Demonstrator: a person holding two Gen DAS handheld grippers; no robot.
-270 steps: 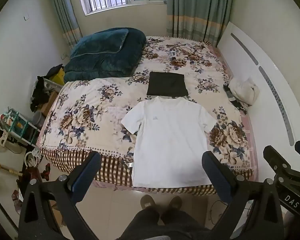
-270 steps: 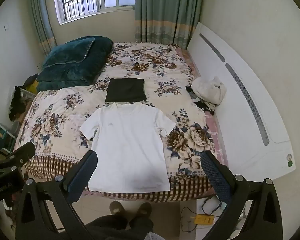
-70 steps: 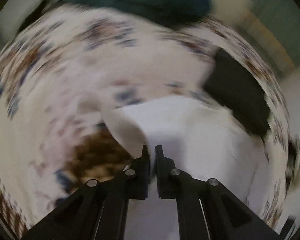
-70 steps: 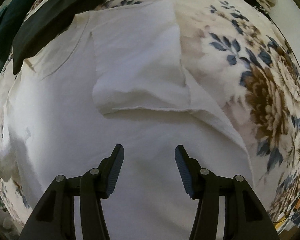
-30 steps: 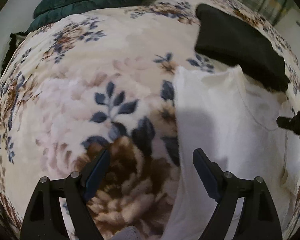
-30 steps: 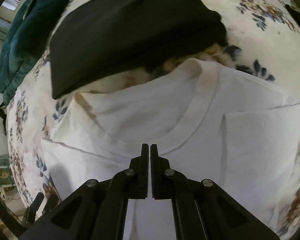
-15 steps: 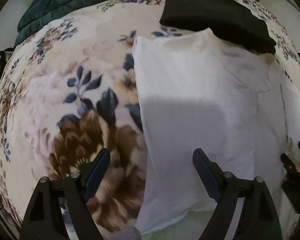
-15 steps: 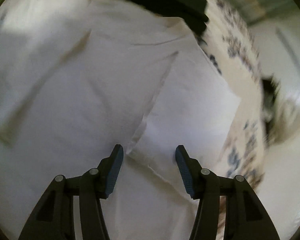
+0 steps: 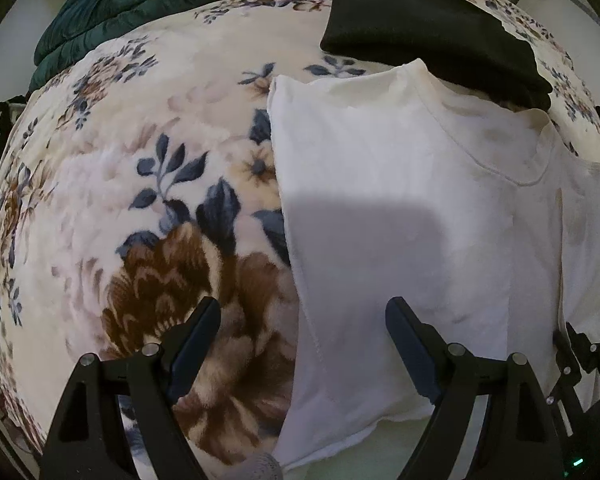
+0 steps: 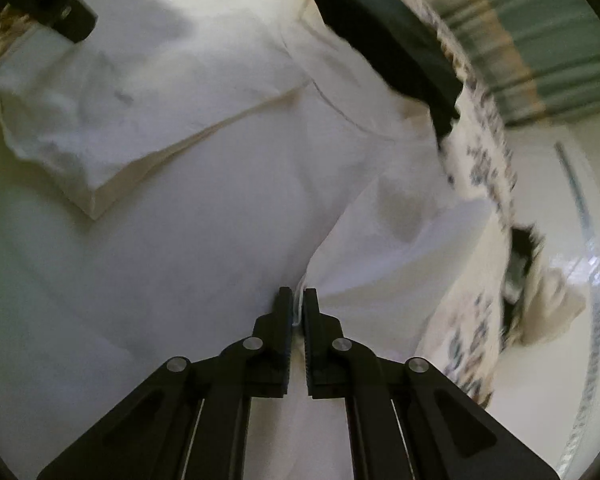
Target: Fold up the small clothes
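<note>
Left wrist view: my left claw (image 9: 302,340) hangs wide open, empty, over the shirt (image 9: 400,220) on the bed (image 9: 100,200), its left side already folded in. My right claw (image 10: 298,304) has closed since half a second ago, seemingly pinching the right edge. Next, carry that side across.

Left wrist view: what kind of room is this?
Most likely a bedroom: the white T-shirt lies on a bed under a floral blanket, with a teal quilt bundled at the far end and a folded black garment.
</note>
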